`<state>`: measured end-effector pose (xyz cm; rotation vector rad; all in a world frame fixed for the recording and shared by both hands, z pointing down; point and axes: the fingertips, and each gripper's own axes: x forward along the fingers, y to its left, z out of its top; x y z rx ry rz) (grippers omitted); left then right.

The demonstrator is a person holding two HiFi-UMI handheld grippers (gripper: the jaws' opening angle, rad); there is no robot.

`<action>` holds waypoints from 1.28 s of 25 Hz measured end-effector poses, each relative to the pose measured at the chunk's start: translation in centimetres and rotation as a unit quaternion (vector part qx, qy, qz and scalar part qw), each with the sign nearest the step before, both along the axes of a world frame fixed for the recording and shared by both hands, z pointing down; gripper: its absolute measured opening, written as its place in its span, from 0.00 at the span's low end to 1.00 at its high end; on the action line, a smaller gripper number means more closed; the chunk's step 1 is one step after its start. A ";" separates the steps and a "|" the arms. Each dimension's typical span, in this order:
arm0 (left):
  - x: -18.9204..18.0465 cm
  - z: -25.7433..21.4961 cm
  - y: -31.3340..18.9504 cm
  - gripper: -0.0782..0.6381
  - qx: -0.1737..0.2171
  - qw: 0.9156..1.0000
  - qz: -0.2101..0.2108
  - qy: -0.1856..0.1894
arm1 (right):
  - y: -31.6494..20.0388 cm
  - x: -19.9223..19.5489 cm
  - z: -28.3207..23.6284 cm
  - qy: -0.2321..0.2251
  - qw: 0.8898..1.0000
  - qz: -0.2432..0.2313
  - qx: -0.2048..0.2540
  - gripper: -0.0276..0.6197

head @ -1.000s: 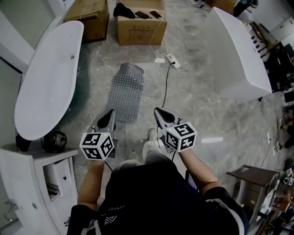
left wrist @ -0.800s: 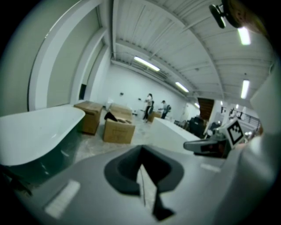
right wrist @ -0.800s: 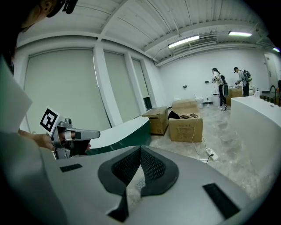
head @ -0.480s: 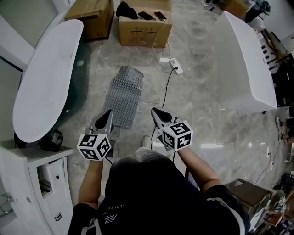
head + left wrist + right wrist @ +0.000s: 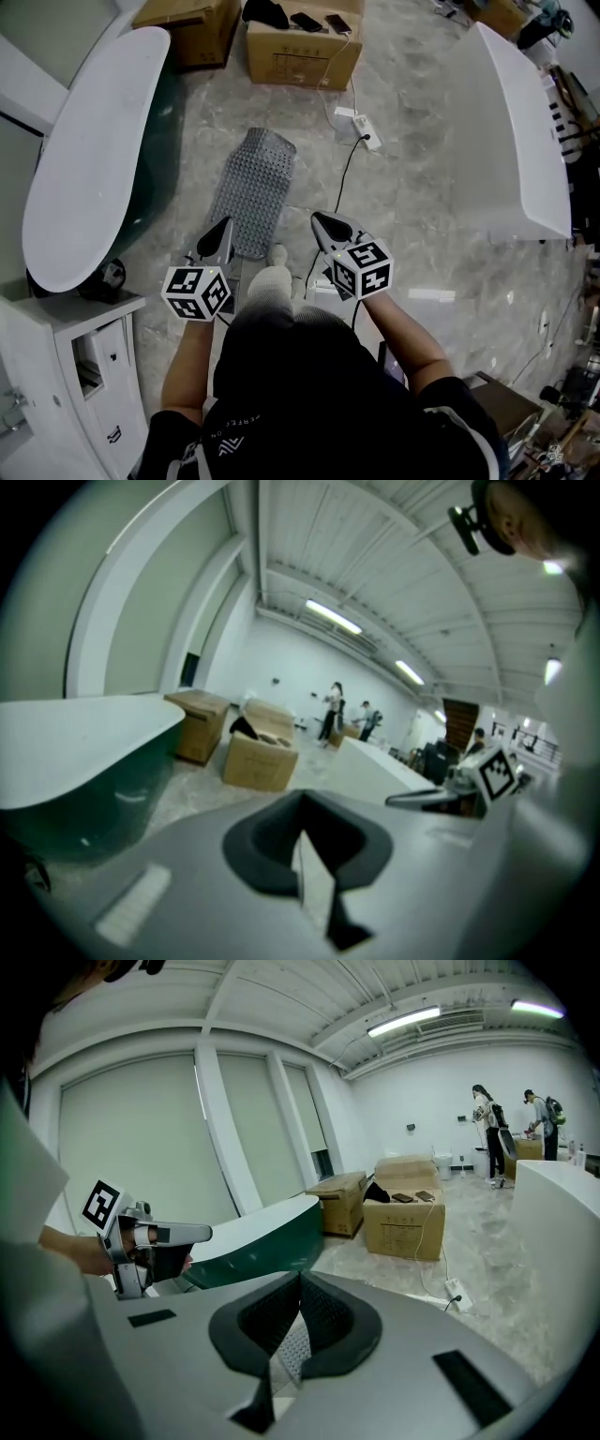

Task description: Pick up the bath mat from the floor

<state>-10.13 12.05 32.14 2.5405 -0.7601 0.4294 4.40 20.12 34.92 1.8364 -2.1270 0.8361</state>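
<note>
The bath mat [image 5: 251, 186] is grey and studded and lies flat on the marble floor, lengthwise ahead of me. My left gripper [image 5: 222, 230] is held above the mat's near left corner, its jaws together and empty. My right gripper [image 5: 322, 222] hovers just right of the mat's near end, also shut with nothing in it. In the right gripper view a sliver of the mat [image 5: 292, 1346] shows below the closed jaws [image 5: 301, 1279], and the left gripper [image 5: 178, 1234] is off to the side. In the left gripper view the jaws [image 5: 300, 803] meet at their tips.
A white bathtub [image 5: 84, 169] stands at the left and a white cabinet [image 5: 66, 375] near left. Cardboard boxes [image 5: 305, 52] sit beyond the mat. A power strip [image 5: 361, 129] with a black cable lies right of the mat. Another long white tub [image 5: 520, 131] is at the right. My foot [image 5: 272, 277] is between the grippers.
I have stepped toward the mat: it lies closer to both grippers, and one foot has come forward between them. Both grippers stay shut.
</note>
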 end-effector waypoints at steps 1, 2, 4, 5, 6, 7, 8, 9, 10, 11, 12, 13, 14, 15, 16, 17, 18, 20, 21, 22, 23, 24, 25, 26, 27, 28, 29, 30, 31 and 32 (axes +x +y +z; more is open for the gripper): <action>0.4 0.4 -0.6 0.12 -0.004 1.000 0.001 0.001 | -0.7 0.3 0.3 0.001 1.000 -0.001 -0.002 0.04; 0.8 0.9 -1.2 0.12 -0.011 1.000 0.002 0.002 | -1.4 0.7 0.5 0.003 1.000 -0.003 -0.003 0.04; 1.7 1.6 -2.6 0.11 -0.025 1.000 0.004 0.010 | -2.9 1.3 0.8 0.005 1.000 -0.009 -0.005 0.04; 2.2 1.8 -3.4 0.11 -0.029 0.999 0.005 0.013 | -3.8 1.7 0.8 0.006 1.000 -0.011 -0.005 0.04; 2.6 2.0 -4.2 0.12 -0.029 0.999 0.007 0.015 | -4.7 2.0 0.9 0.006 1.000 -0.014 -0.004 0.04; 3.1 2.0 -5.0 0.12 -0.027 0.999 0.009 0.016 | -5.6 2.2 0.9 0.006 1.000 -0.017 -0.004 0.04; 3.4 2.0 -5.9 0.12 -0.024 1.000 0.009 0.015 | -6.5 2.5 0.9 0.007 1.000 -0.022 -0.005 0.04; 3.8 2.1 -6.7 0.12 -0.021 1.000 0.008 0.014 | -7.4 2.7 0.9 0.009 1.000 -0.026 -0.007 0.04; 4.1 2.2 -7.5 0.12 -0.020 1.000 0.006 0.012 | -8.3 3.0 1.0 0.010 0.999 -0.029 -0.010 0.04; 4.4 2.4 -8.3 0.12 -0.020 1.000 0.005 0.010 | -9.2 3.3 1.2 0.011 0.999 -0.031 -0.012 0.04; 4.6 2.7 -9.1 0.12 -0.021 1.000 0.005 0.008 | -10.1 3.6 1.3 0.011 0.999 -0.032 -0.014 0.04; 4.9 3.0 -9.8 0.12 -0.023 1.000 0.007 0.006 | -11.1 3.8 1.5 0.011 0.999 -0.032 -0.015 0.04; 5.1 3.3 -10.6 0.12 -0.025 1.000 0.009 0.005 | -12.1 4.0 1.8 0.010 0.999 -0.034 -0.015 0.04; 5.3 3.6 -11.3 0.12 -0.027 1.000 0.011 0.003 | -12.9 4.2 2.1 0.010 0.999 -0.036 -0.016 0.04; 5.5 3.9 -12.0 0.12 -0.029 1.000 0.013 0.002 | -13.7 4.3 2.4 0.010 0.999 -0.039 -0.017 0.04; 5.7 4.2 -12.6 0.12 -0.031 0.999 0.015 0.000 | -14.5 4.5 2.8 0.010 0.999 -0.041 -0.019 0.04; 5.9 4.4 -13.2 0.12 -0.034 0.999 0.017 -0.002 | -15.2 4.7 3.2 0.008 0.999 -0.041 -0.022 0.04; 6.3 5.0 -14.4 0.12 -0.044 0.999 0.019 -0.003 | -16.6 5.1 3.7 0.004 0.999 -0.037 -0.028 0.05; 6.5 5.3 -15.1 0.12 -0.049 0.999 0.019 -0.003 | -17.2 5.3 4.1 0.002 0.999 -0.036 -0.032 0.06; 6.7 5.5 -15.7 0.11 -0.053 0.998 0.019 -0.002 | -17.8 5.4 4.4 0.004 0.999 -0.038 -0.037 0.08; 6.9 5.7 -16.3 0.12 -0.053 0.998 0.018 -0.001 | -18.2 5.6 4.8 0.006 0.998 -0.043 -0.042 0.10; 7.0 5.8 -16.9 0.12 -0.048 0.999 0.017 -0.002 | -18.7 5.7 5.1 0.009 0.998 -0.050 -0.048 0.11; 7.2 5.9 -17.5 0.12 -0.040 0.999 0.016 -0.002 | -19.2 5.8 5.5 0.012 0.997 -0.057 -0.052 0.12; 7.3 6.0 -18.1 0.12 -0.032 0.999 0.014 -0.003 | -19.7 6.0 5.7 0.015 0.996 -0.063 -0.055 0.12; 7.5 6.1 -18.7 0.12 -0.026 1.000 0.011 -0.004 | -20.3 6.3 5.9 0.018 0.996 -0.068 -0.057 0.12; 7.7 6.2 -19.3 0.12 -0.023 1.000 0.008 -0.004 | -20.8 6.6 6.1 0.020 0.995 -0.073 -0.059 0.12; 7.9 6.4 -19.7 0.12 -0.021 1.000 0.004 -0.006 | -21.3 6.9 6.4 0.021 0.995 -0.077 -0.061 0.12; 8.1 6.7 -20.2 0.12 -0.021 1.000 0.000 -0.007 | -21.8 7.1 6.7 0.021 0.994 -0.081 -0.064 0.12; 8.3 7.0 -20.5 0.12 -0.021 1.000 -0.004 -0.009 | -22.3 7.3 7.1 0.021 0.994 -0.085 -0.067 0.13; 8.5 7.3 -20.9 0.12 -0.022 1.000 -0.008 -0.010 | -22.8 7.5 7.5 0.021 0.993 -0.090 -0.069 0.13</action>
